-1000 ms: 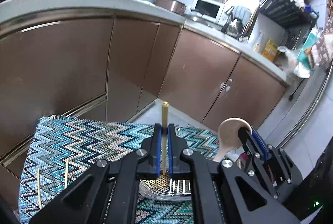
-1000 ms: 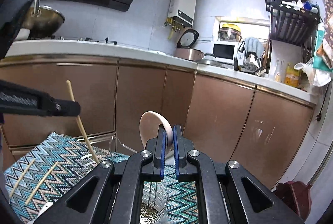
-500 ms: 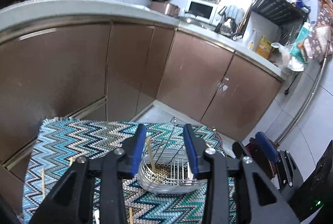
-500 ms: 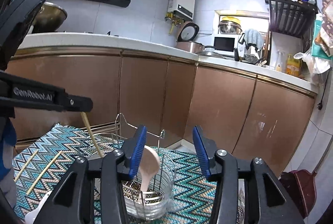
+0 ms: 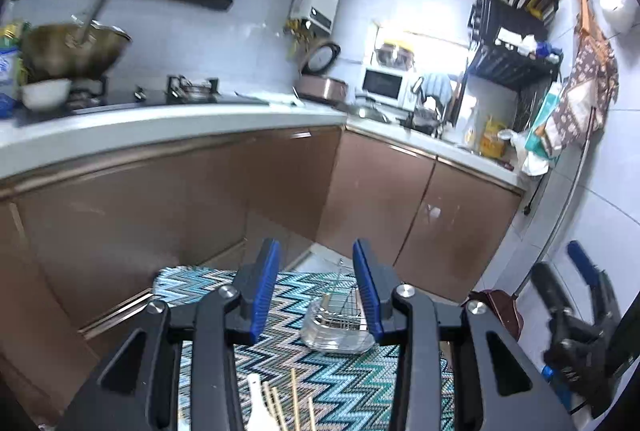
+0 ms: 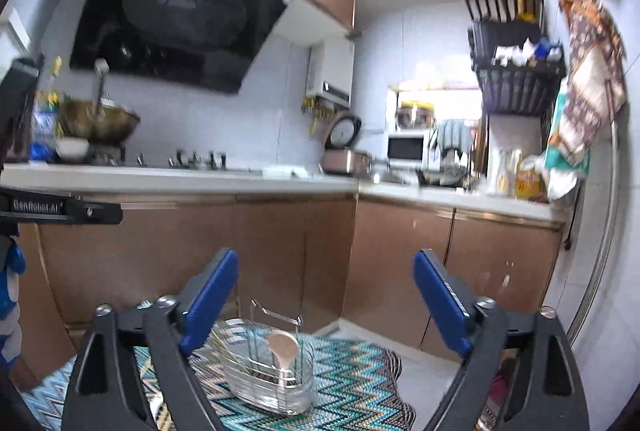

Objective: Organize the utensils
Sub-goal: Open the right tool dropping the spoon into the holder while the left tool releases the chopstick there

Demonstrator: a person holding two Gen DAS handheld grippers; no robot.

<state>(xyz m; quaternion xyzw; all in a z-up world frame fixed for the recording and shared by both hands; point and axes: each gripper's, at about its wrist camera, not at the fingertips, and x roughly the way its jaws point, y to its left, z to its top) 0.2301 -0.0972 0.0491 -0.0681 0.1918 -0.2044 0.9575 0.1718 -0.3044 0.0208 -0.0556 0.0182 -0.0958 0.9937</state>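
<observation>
The wire basket (image 6: 272, 371) sits on the zigzag cloth (image 6: 360, 383), with a wooden spoon (image 6: 282, 345) and a chopstick (image 6: 224, 343) standing inside it. The right gripper (image 6: 324, 303) has just been opening and its jaws are wide with nothing between them. The left gripper (image 5: 316, 291) is partly open and empty, and loose chopsticks (image 5: 294, 403) lie on the cloth below it.

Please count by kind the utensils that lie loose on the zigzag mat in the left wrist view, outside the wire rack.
Chopsticks: 4
White spoon: 1
Total: 5
Only the part of the mat that shows is counted; the rest is hidden.
</observation>
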